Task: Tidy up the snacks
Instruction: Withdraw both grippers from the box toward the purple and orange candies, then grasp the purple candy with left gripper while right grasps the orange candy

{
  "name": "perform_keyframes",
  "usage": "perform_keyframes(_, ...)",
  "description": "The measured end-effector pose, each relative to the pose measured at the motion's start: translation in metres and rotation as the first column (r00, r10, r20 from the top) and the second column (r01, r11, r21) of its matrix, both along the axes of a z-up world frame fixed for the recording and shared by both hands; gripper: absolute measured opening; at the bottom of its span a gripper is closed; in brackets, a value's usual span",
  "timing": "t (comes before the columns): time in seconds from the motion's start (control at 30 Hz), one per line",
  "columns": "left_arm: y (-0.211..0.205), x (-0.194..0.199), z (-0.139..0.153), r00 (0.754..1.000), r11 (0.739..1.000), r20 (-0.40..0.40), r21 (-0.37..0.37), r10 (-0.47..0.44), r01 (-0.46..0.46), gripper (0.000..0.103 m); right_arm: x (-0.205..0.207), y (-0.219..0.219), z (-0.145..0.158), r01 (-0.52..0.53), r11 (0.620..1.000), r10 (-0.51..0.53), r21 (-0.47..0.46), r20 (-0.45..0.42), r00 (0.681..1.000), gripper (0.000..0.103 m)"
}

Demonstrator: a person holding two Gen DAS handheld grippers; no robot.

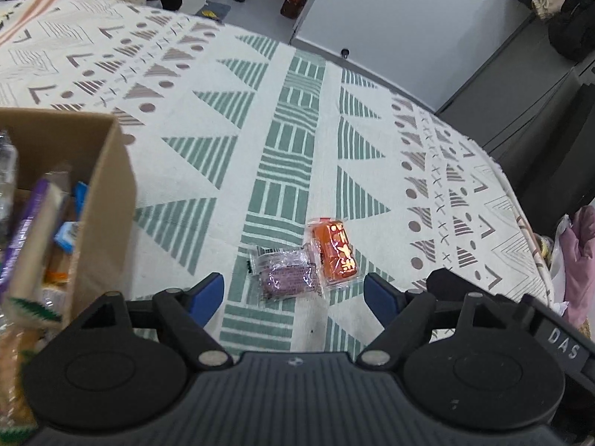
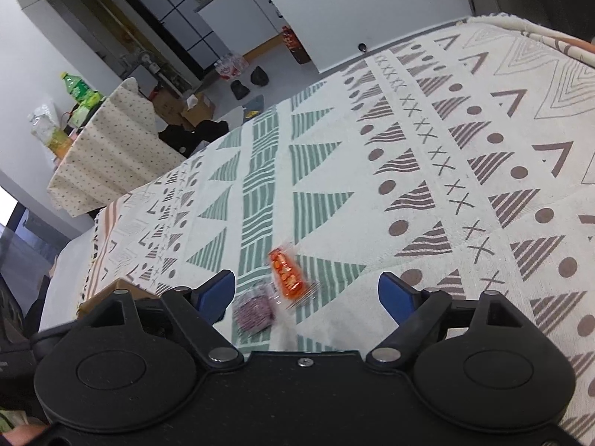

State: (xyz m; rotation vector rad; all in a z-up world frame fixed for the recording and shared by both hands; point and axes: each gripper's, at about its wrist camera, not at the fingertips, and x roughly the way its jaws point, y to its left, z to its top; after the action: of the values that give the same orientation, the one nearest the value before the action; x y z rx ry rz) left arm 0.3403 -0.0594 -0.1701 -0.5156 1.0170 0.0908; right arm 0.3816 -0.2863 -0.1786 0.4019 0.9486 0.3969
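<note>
Two snacks, purple packet [image 1: 286, 275] and orange packet [image 1: 336, 254], are lying right of the box [image 1: 100, 200]; we are hovering both spread-wide, empty grippers, left gripper [image 1: 293, 291] nearer than right gripper [image 2: 306, 291].

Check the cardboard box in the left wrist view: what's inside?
The cardboard box holds a heap of wrapped snacks: a purple-and-cream packet on top, a blue-labelled one beside it, clear wrappers at the left edge. Everything lower and the box floor is covered.

Left gripper [image 1: 293, 290] — apparently "DAS".
</note>
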Motion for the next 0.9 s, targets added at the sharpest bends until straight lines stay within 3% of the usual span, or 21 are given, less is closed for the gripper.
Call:
perform_keyframes(0.3, -0.002, 0.024, -0.035, 0.999, 1.0, -0.054, -0.006, 0.004, -0.005, 0.082, 0.017, 0.003, -0.022, 0.019, 1.0, -0.019, 0.001, -0.05, 0.999, 0.082)
perform_keyframes(0.47, 0.002, 0.031, -0.046, 0.997, 1.0, -0.075, 0.023, 0.017, -0.015, 0.055, 0.025, 0.013, -0.029, 0.016, 1.0, -0.015, 0.011, -0.048, 0.999, 0.078)
perform_keyframes(0.57, 0.006, 0.03, -0.046, 0.996, 0.999, -0.075, 0.033, 0.044, -0.041, 0.044, 0.028, 0.02, -0.034, 0.0, 1.0, 0.0, 0.008, -0.046, 0.999, 0.075)
perform_keyframes(0.9, 0.018, 0.027, -0.042, 0.997, 0.998, -0.063, 0.031, 0.049, -0.048, 0.036, 0.034, 0.052, -0.045, -0.069, 0.997, 0.068, -0.04, -0.043, 0.997, 0.063)
